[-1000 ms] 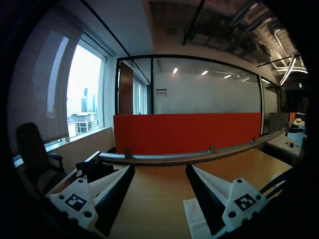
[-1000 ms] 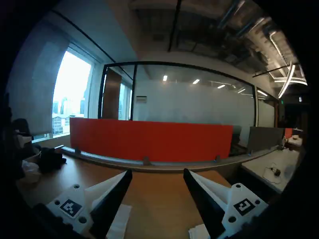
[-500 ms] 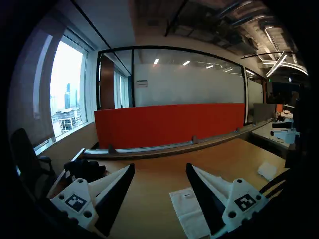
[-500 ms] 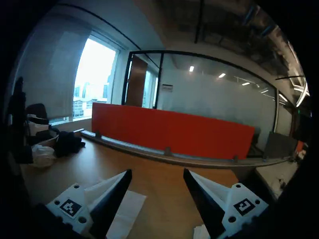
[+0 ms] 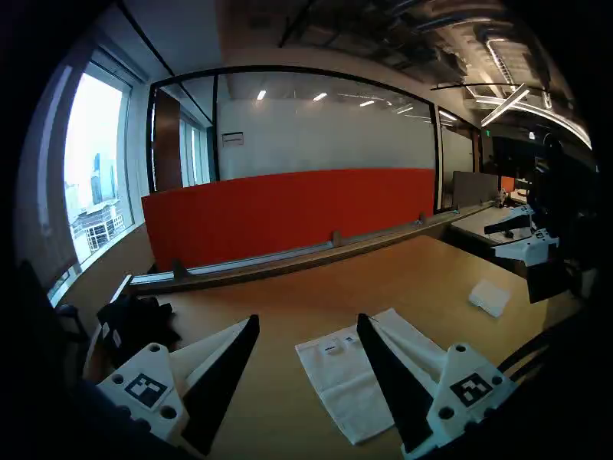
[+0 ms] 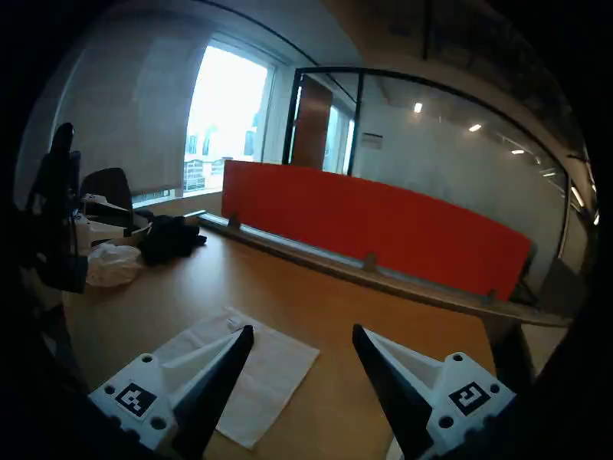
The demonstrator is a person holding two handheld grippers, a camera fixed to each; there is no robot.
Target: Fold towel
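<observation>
A white towel (image 5: 346, 376) lies flat on the wooden desk (image 5: 306, 299), partly behind the right finger of my left gripper (image 5: 306, 331). That gripper hangs above the desk, open, with nothing between its fingers. In the right gripper view the same towel (image 6: 264, 369) lies spread out beneath and between the fingers of my right gripper (image 6: 301, 341), which is open and holds nothing. The other gripper (image 5: 529, 245) shows at the far right of the left gripper view, held over the desk's edge.
A small folded white cloth (image 5: 489, 296) lies on the desk to the right. Dark clothing (image 5: 134, 322) sits at the left end; a crumpled white bag (image 6: 111, 264) lies beside it. An orange partition (image 5: 291, 211) runs along the back edge. A black chair (image 6: 107, 192) stands by the window.
Both views have tilted downward and swung, bringing the towel from the bottom edge into fuller view. Both grippers stay open and hold nothing.
</observation>
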